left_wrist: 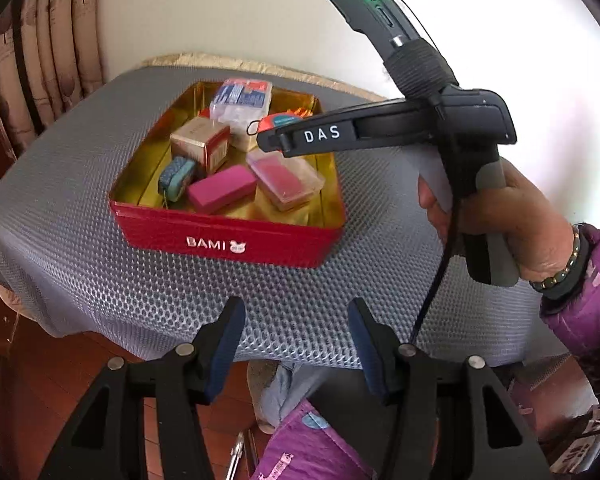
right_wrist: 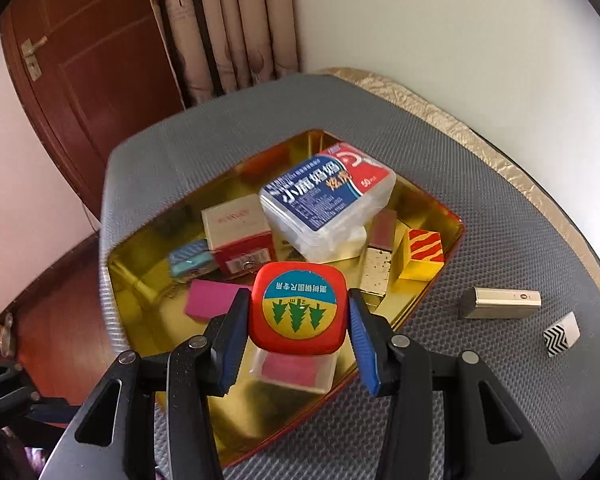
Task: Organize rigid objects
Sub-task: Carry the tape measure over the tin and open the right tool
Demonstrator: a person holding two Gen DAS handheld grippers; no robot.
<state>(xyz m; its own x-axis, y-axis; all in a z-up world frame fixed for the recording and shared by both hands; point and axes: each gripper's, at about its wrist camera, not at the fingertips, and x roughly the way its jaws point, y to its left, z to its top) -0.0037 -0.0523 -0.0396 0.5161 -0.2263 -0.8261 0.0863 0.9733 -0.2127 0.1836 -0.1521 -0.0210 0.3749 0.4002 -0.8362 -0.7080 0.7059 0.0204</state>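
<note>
A red tin (left_wrist: 228, 236) with a gold inside (right_wrist: 236, 420) stands on the grey mat and holds several small boxes. My right gripper (right_wrist: 298, 316) is shut on a red tape measure (right_wrist: 298, 312) and holds it over the tin's near side, above a clear box with a pink insert (right_wrist: 292, 372). In the left wrist view the right gripper (left_wrist: 268, 140) reaches over the tin from the right. My left gripper (left_wrist: 296, 328) is open and empty, over the table's near edge. A gold rectangular case (right_wrist: 500, 303) and a small zigzag-patterned block (right_wrist: 562, 335) lie on the mat right of the tin.
In the tin lie a clear floss-pick box (right_wrist: 328, 200), a red-and-white carton (right_wrist: 240, 232), a pink block (right_wrist: 210, 300), a yellow-and-red block (right_wrist: 420, 260) and a teal pouch (right_wrist: 190, 262). A curtain (right_wrist: 228, 24) and wooden door (right_wrist: 84, 80) stand behind the table.
</note>
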